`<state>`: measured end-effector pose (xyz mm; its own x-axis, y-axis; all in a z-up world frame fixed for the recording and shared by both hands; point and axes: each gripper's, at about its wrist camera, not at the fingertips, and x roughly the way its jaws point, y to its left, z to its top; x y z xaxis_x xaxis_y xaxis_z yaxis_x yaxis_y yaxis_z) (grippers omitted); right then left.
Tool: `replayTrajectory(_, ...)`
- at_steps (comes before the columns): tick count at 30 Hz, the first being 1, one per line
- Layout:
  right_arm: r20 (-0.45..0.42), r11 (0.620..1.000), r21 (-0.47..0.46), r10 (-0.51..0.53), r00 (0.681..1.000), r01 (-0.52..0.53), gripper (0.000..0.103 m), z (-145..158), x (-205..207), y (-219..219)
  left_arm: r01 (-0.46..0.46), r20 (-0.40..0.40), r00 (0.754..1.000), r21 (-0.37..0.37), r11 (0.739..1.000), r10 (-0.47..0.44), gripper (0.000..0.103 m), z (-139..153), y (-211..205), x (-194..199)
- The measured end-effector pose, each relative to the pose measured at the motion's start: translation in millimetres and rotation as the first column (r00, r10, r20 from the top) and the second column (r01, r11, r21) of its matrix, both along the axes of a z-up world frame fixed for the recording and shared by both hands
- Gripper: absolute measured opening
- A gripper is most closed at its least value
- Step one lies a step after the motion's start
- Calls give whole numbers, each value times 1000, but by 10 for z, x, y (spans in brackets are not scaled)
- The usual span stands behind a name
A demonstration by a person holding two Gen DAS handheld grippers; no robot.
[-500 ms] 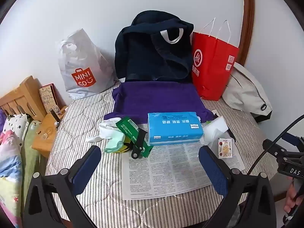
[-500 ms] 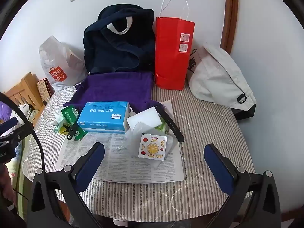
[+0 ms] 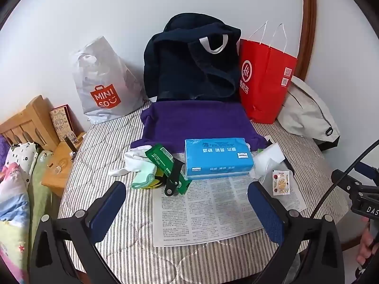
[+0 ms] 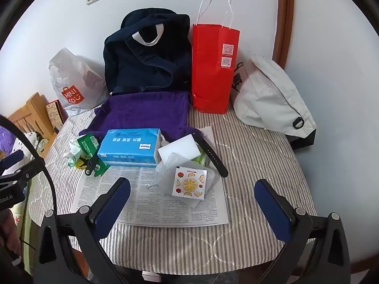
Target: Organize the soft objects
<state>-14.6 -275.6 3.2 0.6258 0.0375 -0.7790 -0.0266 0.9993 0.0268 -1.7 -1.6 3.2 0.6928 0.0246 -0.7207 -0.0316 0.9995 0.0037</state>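
Observation:
A blue tissue pack (image 3: 218, 157) (image 4: 129, 147) lies on a newspaper (image 3: 208, 210) (image 4: 151, 198) on the striped table. Behind it a purple towel (image 3: 196, 120) (image 4: 144, 114) lies flat. Left of the pack are white and green socks (image 3: 139, 165) (image 4: 74, 148), a green box (image 3: 165, 165) and a black clip. Right of it are a clear bag with a white sponge (image 4: 177, 148), a fruit-print sachet (image 4: 189, 182) (image 3: 280, 182) and a black strap (image 4: 209, 151). My left gripper (image 3: 187, 208) and right gripper (image 4: 193, 207) are open and empty, held near the table's front edge.
Along the wall stand a white Miniso bag (image 3: 101, 82), a dark navy bag (image 3: 194, 59) (image 4: 146, 52), a red paper bag (image 3: 265, 78) (image 4: 213, 68) and a white drawstring bag (image 4: 270, 94). A wooden bed frame (image 3: 26, 123) and bedding lie at the left.

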Motion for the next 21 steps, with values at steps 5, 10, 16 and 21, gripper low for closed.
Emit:
replayTrajectory(5,1,1000,0,-1,1000,1,103,-4,-15,-4,-1,4,1000,5,1000,1,103,-18,-10,-27)
replayTrajectory(10,5,1000,1,-1,1000,1,103,1,-21,-10,3,4,1000,9,1000,-3,103,-13,-23,-34)
replayTrajectory(16,5,1000,-2,0,1000,0,103,9,-30,-6,6,4,1000,9,1000,-6,103,-2,-30,-35)
replayTrajectory(21,3,1000,-1,1,1000,-1,103,10,-33,0,5,5,1000,10,1000,-5,103,-1,-35,-46)
